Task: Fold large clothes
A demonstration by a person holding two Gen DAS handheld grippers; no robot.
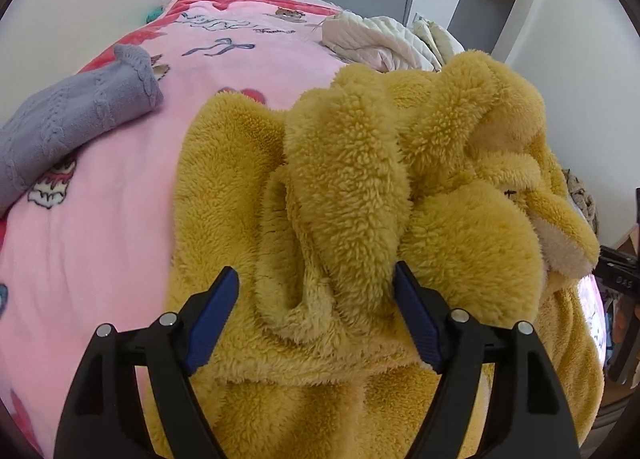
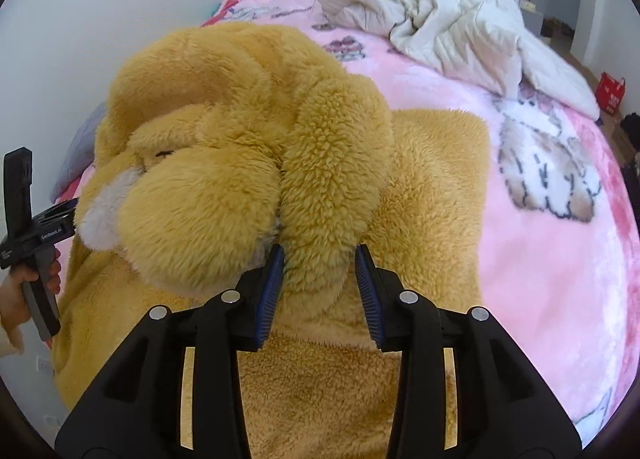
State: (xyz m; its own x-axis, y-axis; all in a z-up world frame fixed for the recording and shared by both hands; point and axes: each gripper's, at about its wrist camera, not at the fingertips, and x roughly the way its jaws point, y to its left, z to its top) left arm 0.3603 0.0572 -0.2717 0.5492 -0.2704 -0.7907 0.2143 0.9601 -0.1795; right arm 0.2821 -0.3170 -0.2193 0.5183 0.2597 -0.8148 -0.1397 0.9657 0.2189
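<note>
The yellow fleece garment [image 1: 352, 187] lies on the pink blanket [image 1: 120, 195] of the bed, lower part spread flat, upper part piled in a thick roll w/ what looks like a hood and cream lining on top. The left gripper [image 1: 316, 311] stands wide open, a fat ridge of fleece between the fingers but the pads not pressing it. The right gripper [image 2: 320, 291] is partly open round another ridge; pile brushes its left pad [image 2: 270, 291], though whether it truly pinches I can't tell, fisheye view is too close. Judging by this, the step is letting go after laying the top over. To do it well: open both fully, lift straight up & back so the fluff doesn't snag and drag the fold loose, then press the roll flat and square its edges vs. the body. A grey knit [image 1: 76, 119] and a cream quilted jacket [image 2: 440, 19] lie well apart, so no clash.
</note>
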